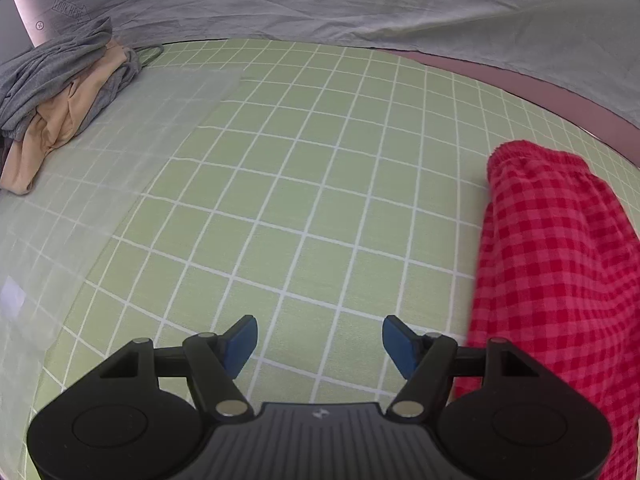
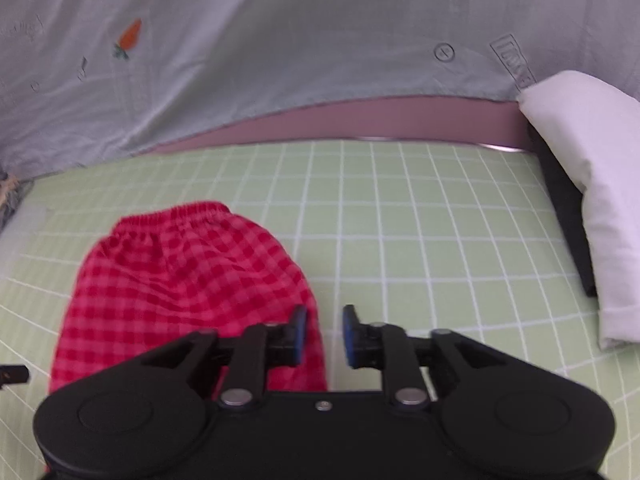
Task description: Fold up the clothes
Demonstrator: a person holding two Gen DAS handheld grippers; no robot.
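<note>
Red and pink checked shorts (image 1: pixel 556 264) lie flat on the green grid mat (image 1: pixel 280 184), elastic waistband toward the far side. In the left wrist view they fill the right edge, and my left gripper (image 1: pixel 320 340) hovers open over bare mat to their left, nothing between its blue pads. In the right wrist view the shorts (image 2: pixel 180 280) lie left of centre. My right gripper (image 2: pixel 325 334) sits at their right edge, open with a narrow gap, its left pad over the fabric, gripping nothing.
A heap of grey and beige clothes (image 1: pixel 60 92) sits at the far left on a translucent sheet (image 1: pixel 120 152). A folded white garment over a dark one (image 2: pixel 592 184) lies at the right. A grey sheet (image 2: pixel 280 40) hangs behind the mat's pink edge.
</note>
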